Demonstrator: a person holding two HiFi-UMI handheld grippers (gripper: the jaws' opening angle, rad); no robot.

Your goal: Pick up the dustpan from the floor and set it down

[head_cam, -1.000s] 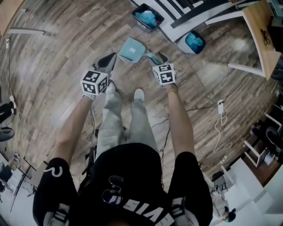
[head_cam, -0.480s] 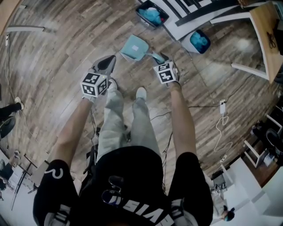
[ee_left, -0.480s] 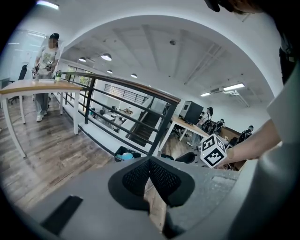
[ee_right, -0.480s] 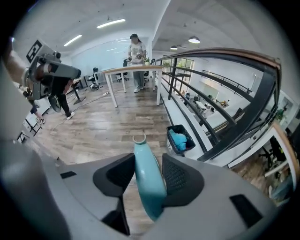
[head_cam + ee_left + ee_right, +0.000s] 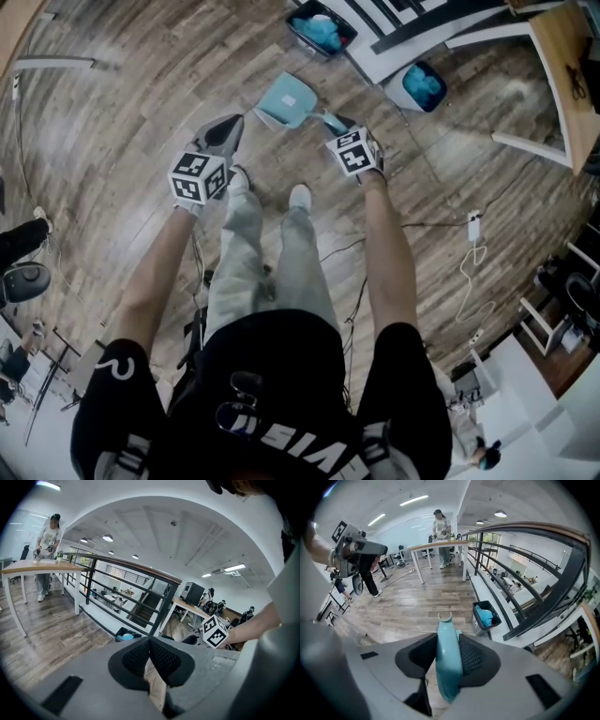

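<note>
Having just been closing, the right gripper (image 5: 339,123) now pinches the dustpan (image 5: 286,100) by its handle (image 5: 448,665) at upper centre; lifting seems next. The left gripper (image 5: 231,128) is closed, empty.

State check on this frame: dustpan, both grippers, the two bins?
dustpan: lying on the floor, handle gripped
left gripper: shut, empty
right gripper: jaws have just been closing, now shut on the dustpan's handle
far bin: upright, blue contents
near bin: upright, blue contents
</note>
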